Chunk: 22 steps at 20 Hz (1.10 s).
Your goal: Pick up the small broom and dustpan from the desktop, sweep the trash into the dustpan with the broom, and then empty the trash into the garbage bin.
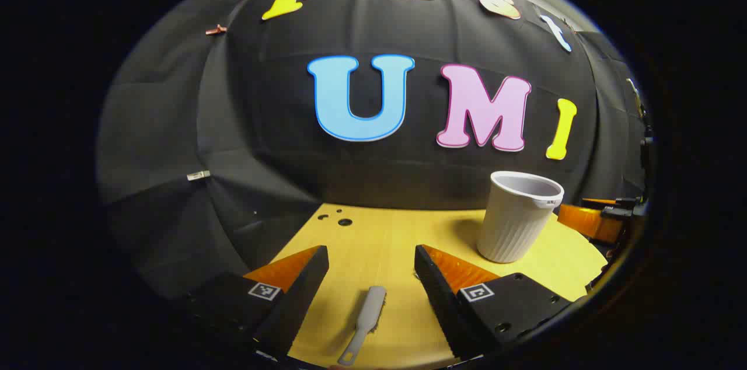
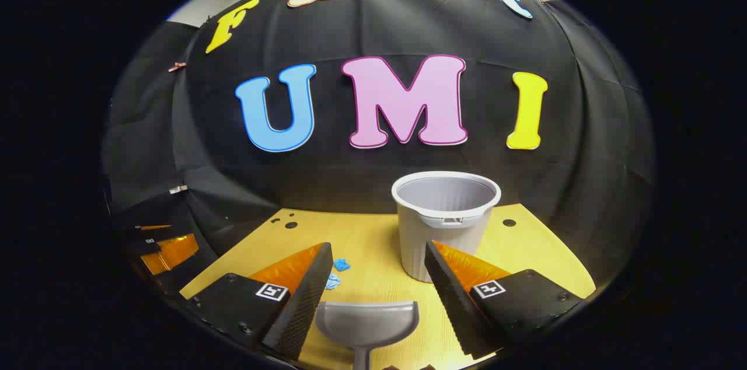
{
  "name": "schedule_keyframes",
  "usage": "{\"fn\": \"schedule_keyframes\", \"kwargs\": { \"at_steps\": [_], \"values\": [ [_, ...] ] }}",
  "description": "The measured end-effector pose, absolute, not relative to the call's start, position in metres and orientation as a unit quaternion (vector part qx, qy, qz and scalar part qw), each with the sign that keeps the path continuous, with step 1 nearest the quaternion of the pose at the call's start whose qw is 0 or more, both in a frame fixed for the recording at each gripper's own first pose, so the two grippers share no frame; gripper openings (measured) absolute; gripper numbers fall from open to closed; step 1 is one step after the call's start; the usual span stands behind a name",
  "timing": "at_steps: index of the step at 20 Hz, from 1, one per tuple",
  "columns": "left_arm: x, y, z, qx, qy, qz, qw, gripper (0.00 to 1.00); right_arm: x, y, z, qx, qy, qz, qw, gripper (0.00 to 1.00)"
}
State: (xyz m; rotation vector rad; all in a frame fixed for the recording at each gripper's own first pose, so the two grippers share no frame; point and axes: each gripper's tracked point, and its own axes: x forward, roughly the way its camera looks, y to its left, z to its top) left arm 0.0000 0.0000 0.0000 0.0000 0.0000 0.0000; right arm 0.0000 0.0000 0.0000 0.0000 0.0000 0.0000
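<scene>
A small grey broom [image 1: 364, 323] lies flat on the yellow desktop [image 1: 379, 241], handle toward me, between the fingers of my left gripper [image 1: 372, 257], which is open and held just above it. In the right gripper view a grey dustpan [image 2: 366, 318] rests on the desktop [image 2: 373, 230], with my right gripper [image 2: 378, 253] open on either side of it. Blue scraps of trash [image 2: 338, 272] lie just left of the dustpan, beside the left finger. The white ribbed garbage bin [image 2: 444, 223] stands upright behind the dustpan; it also stands at the right in the left gripper view [image 1: 518, 215].
Small dark holes [image 1: 344, 222] mark the desktop near its far edge. The other gripper [image 1: 595, 218] shows at the right rim of the left gripper view, and at the left rim of the right gripper view [image 2: 160, 250]. Black cloth walls close the booth behind the desk.
</scene>
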Motion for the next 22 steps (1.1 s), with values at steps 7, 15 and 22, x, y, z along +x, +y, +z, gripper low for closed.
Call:
{"fn": "schedule_keyframes", "kwargs": {
  "at_steps": [7, 15, 22],
  "values": [
    [0.003, 0.002, -0.020, -0.017, 0.021, -0.028, 0.999, 0.96, -0.004, 0.021, -0.018, 0.001, 0.026, -0.001, 1.000, 0.99],
    [0.004, 0.003, -0.028, -0.019, 0.032, -0.038, 0.999, 0.95, -0.006, 0.031, -0.025, -0.024, 0.038, 0.010, 0.999, 0.99],
    [0.009, 0.003, -0.042, -0.026, 0.055, -0.041, 0.997, 0.96, 0.000, 0.028, -0.032, -0.013, 0.055, 0.014, 0.998, 0.99]
  ]
}}
